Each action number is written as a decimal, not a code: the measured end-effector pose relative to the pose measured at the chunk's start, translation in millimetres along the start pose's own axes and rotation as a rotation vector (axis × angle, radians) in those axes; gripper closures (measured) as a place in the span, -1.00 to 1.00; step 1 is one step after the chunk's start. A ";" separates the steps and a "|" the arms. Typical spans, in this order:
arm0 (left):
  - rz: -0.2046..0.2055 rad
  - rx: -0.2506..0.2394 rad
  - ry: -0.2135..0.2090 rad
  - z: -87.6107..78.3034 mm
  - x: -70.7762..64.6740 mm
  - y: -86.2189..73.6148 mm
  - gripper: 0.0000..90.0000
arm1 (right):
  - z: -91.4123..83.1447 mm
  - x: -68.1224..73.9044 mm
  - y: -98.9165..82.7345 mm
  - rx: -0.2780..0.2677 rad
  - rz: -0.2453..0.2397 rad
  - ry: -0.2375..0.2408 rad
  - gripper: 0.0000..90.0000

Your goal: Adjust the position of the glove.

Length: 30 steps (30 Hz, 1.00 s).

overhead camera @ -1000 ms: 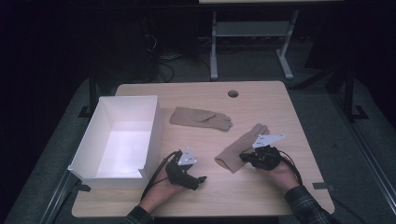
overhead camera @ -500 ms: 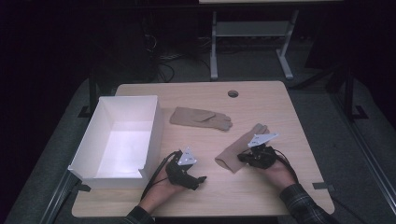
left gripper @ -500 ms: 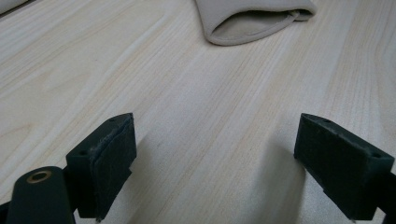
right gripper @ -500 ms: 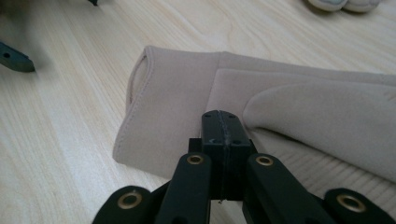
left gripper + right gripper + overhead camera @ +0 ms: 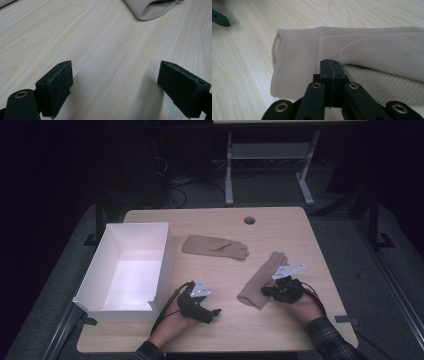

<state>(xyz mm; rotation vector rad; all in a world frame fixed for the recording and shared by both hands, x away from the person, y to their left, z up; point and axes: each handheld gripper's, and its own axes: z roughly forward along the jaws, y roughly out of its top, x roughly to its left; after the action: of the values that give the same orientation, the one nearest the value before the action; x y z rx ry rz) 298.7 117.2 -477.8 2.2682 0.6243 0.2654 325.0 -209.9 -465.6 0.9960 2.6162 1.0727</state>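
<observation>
Beside the right gripper (image 5: 267, 292), the glove (image 5: 260, 280) lies diagonally, fingertips away.

place: a lab or test room set up for recording, not a home
lighting: the room is dark, and only the table (image 5: 320, 227) is lit
work surface: a light wood desk top with a round cable hole (image 5: 249, 220) near its far edge, bare apart from a few props
floor: grey carpet (image 5: 395, 270), with loose black cables (image 5: 172, 182) lying behind the table
furniture behind: the white metal legs and crossbar of a second table frame (image 5: 272, 152)
fittings: black stand feet (image 5: 377, 237) on the floor to either side of the table
props: a plain white open box (image 5: 160, 257) and tan gloves (image 5: 215, 246) laid out like test items
</observation>
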 end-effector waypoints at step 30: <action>0.007 0.000 0.002 -0.1 0.4 0.1 -0.72 | -45.6 -15.2 -42.1 0.022 0.056 -0.051 1.00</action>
<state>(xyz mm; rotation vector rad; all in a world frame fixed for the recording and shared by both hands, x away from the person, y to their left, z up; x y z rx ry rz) 299.1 117.4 -477.7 2.2703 0.6174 0.2712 298.2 -267.8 -461.9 1.0928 2.5791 1.0190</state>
